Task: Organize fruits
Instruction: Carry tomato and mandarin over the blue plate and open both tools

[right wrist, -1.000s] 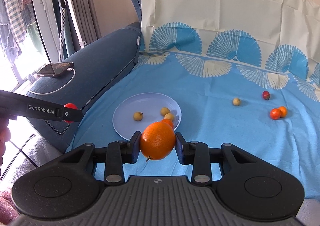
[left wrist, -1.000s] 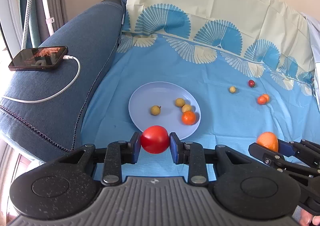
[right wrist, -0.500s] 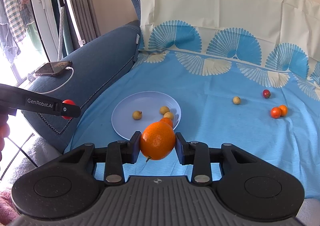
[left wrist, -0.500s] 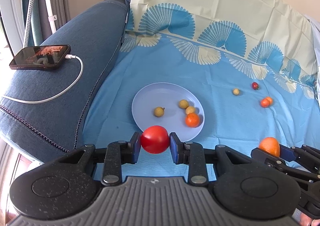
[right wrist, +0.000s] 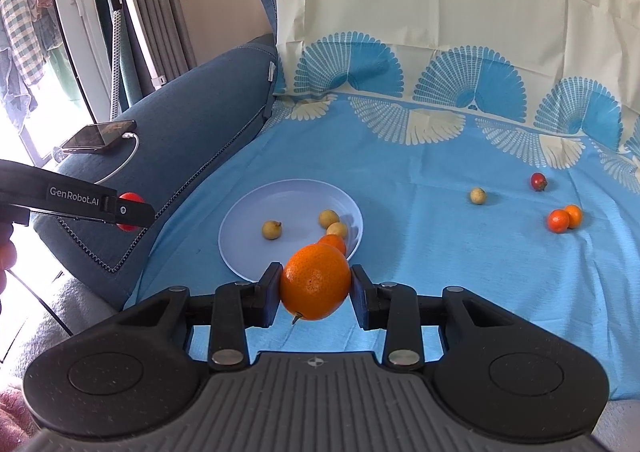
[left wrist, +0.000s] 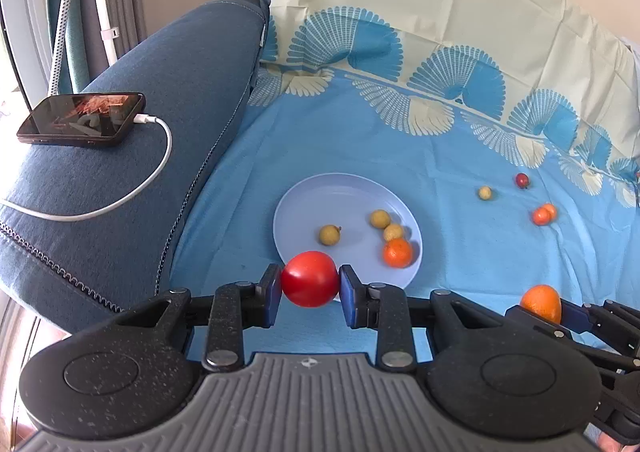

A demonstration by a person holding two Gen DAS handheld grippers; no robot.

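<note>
Left wrist view: compared with a second ago, the plate (left wrist: pixel 304 212) sits further right and lower in the picture, and the phone (left wrist: pixel 82 118) on the sofa arm (left wrist: pixel 160 100) looks nearer; the grip itself is unchanged. The left gripper (left wrist: pixel 310 286) has its fingers (left wrist: pixel 269 290) closed on a red tomato (left wrist: pixel 310 278), one pad on each side, the fruit centred between the tips just in front of the plate's near rim. The tomato is close to round, slightly wider across the fingers. On the plate lie three small yellowish fruits (left wrist: pixel 380 219) and a small orange (left wrist: pixel 397 252). At the right edge the right gripper (left wrist: pixel 542 308) carries an orange.

Right wrist view: almost nothing differs from the earlier picture. The fingers (right wrist: pixel 270 292) are closed on a large orange (right wrist: pixel 315 282), centred between the pads, its stem pointing down toward the camera. Loose fruits (right wrist: pixel 564 218) lie on the blue cloth (right wrist: pixel 440 232), well apart from the plate.
</note>
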